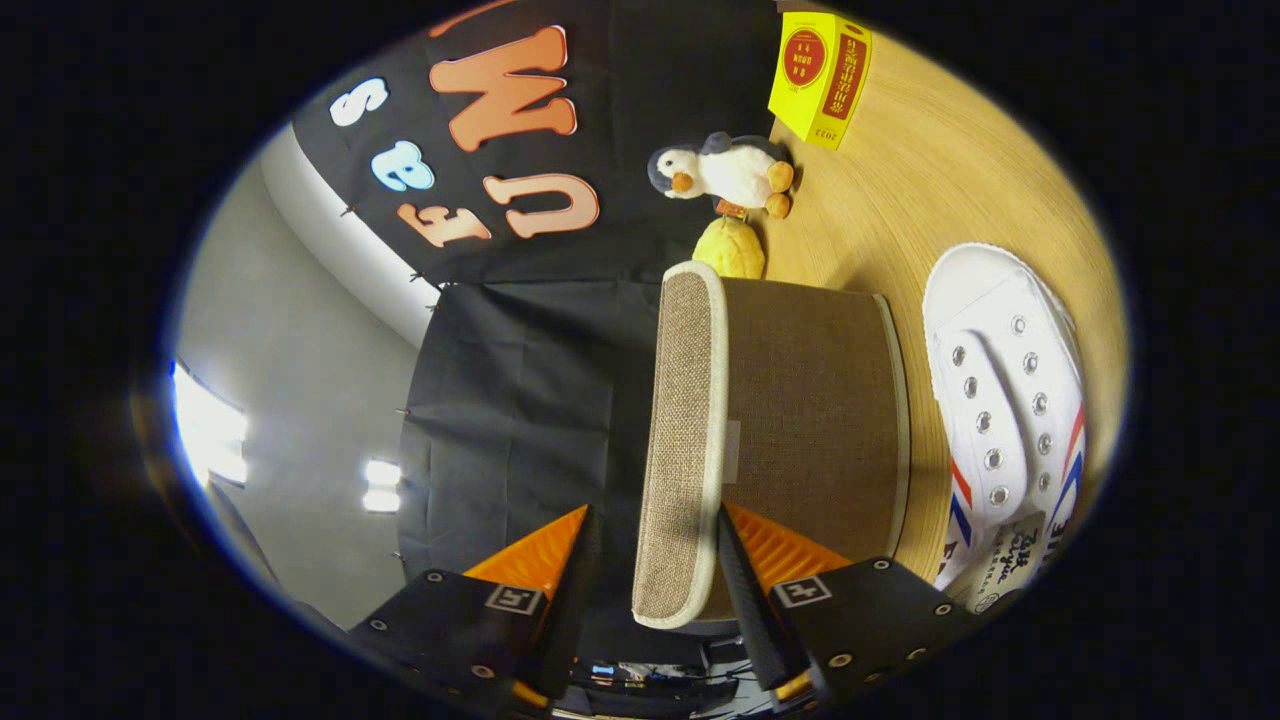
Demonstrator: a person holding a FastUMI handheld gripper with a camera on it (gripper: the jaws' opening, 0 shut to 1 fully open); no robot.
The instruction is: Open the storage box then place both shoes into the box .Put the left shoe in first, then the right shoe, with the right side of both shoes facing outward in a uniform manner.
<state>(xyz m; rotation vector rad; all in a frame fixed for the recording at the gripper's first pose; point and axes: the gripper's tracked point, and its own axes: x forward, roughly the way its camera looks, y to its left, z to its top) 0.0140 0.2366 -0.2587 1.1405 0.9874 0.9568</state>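
Observation:
The view is rolled on its side, so the wooden table [900, 200] runs up the right. A brown fabric storage box [810, 400] stands on it, with its woven, cream-trimmed lid [685, 400] lying on the box's top. My gripper [655, 512] straddles the near edge of the lid. One finger sits against the lid's box side. The other finger [570, 570] stands a little off its outer face, so the gripper is open. A white canvas shoe [1010, 400] with red and blue stripes lies on the table right beside the box.
Beyond the box, a yellow plush lump [732, 250] and a penguin plush [725, 175] sit on the table, with a yellow carton [820, 75] farther back. The booth's black cloth wall [530, 380] hangs behind the lid.

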